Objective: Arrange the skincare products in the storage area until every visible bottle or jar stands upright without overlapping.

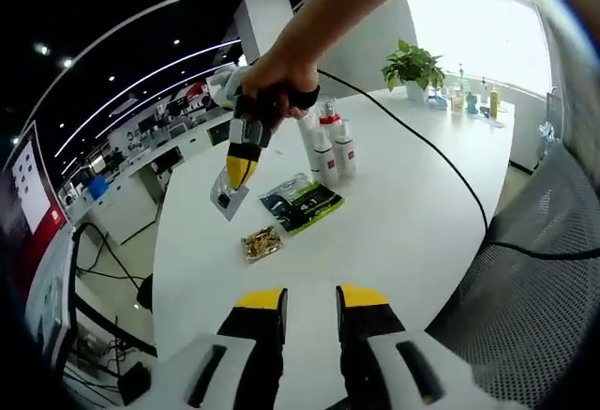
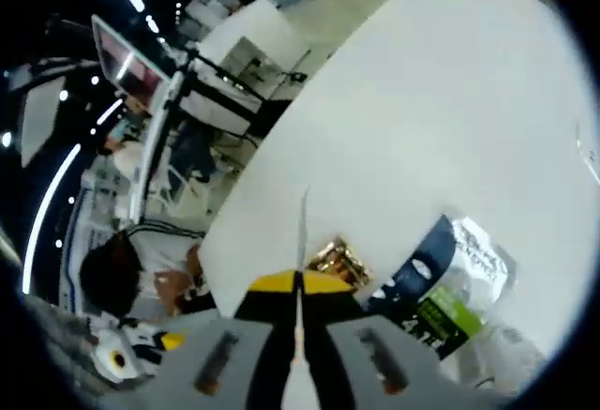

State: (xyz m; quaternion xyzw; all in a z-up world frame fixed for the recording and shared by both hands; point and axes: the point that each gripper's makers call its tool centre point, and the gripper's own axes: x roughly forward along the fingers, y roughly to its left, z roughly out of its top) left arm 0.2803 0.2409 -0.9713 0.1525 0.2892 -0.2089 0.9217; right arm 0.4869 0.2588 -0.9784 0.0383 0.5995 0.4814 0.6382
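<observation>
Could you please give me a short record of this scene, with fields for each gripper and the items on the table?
left gripper: open, empty, above the white table
right gripper: shut on a thin clear sachet, lifted off the table
lying flat: dark-and-green packet, gold sachet
upright: white bottles with red labels
far end: potted plant

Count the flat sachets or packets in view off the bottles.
3: a silvery sachet hangs pinched in the right gripper, a dark green-labelled packet lies flat on the white table, and a small gold packet lies beside it.
</observation>
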